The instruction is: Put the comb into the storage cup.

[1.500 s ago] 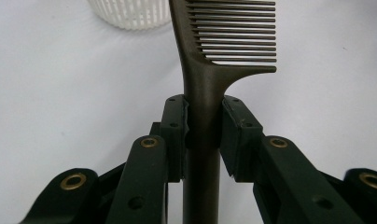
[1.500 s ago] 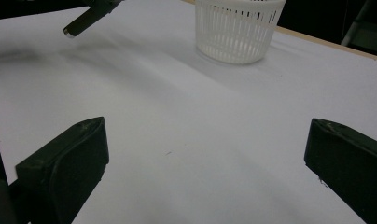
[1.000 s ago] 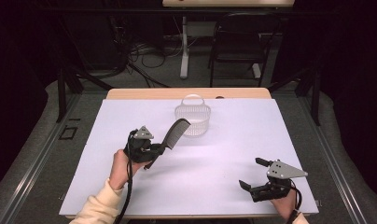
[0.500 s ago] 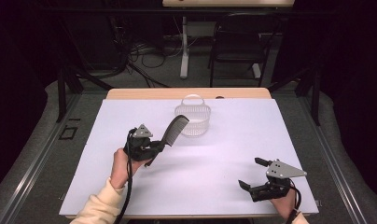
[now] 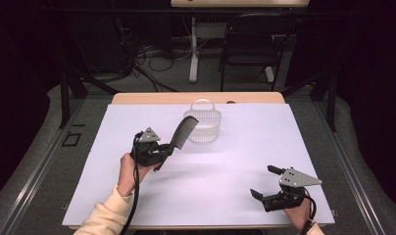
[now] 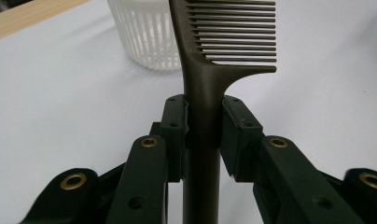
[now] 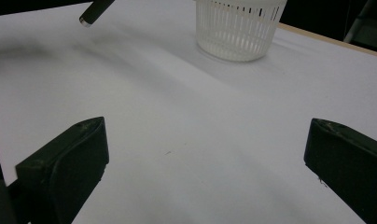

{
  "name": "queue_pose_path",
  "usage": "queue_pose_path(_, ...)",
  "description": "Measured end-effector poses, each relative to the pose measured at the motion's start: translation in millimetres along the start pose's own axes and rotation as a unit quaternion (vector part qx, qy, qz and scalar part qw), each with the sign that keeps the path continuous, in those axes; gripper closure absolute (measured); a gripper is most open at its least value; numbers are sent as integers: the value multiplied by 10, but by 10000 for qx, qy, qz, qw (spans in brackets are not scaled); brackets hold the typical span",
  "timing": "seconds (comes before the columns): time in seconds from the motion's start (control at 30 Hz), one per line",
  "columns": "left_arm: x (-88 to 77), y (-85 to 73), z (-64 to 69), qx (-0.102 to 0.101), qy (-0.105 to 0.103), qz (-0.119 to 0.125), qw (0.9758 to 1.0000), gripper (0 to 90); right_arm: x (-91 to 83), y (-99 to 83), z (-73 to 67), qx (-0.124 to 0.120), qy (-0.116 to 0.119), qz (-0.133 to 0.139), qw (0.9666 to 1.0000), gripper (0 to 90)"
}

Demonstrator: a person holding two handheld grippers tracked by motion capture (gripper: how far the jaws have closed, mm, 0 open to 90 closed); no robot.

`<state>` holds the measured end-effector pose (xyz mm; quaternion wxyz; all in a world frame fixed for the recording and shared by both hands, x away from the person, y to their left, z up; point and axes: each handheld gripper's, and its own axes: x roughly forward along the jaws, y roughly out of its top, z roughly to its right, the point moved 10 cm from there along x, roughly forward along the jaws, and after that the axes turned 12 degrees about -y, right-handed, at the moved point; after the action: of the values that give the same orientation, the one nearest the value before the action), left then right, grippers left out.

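Two pads of the left tongs [image 6: 203, 135] pinch the comb [image 6: 210, 70] handle; right tongs [image 7: 205, 163] spread.

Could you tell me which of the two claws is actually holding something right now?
The left claw: its jaws are shut on the handle of the dark comb, near the white basket. The right claw stands open above the table, with nothing between its jaws.
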<state>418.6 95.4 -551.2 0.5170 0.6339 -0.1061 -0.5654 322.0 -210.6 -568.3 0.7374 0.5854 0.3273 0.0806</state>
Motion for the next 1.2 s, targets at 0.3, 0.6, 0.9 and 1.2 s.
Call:
queue_pose_path(0.3, -7, 86, 9, 66, -24, 149, 9999, 724, -8, 2, -8, 26, 36, 12, 10000, 0)
queue_pose_path(0.6, 2, 184, 29, 119, -6, 260, 9996, 723, -13, 1, -12, 16, 45, 21, 10000, 0)
queue_pose_path(0.9, -32, 250, 10, 140, 33, 350, 9993, 723, -10, -3, -7, 15, 26, 0, 10000, 0)
queue_pose_path(1.2, -31, 317, -15, 153, 43, 399, 9991, 723, -11, -6, -6, 21, 20, -12, 10000, 0)
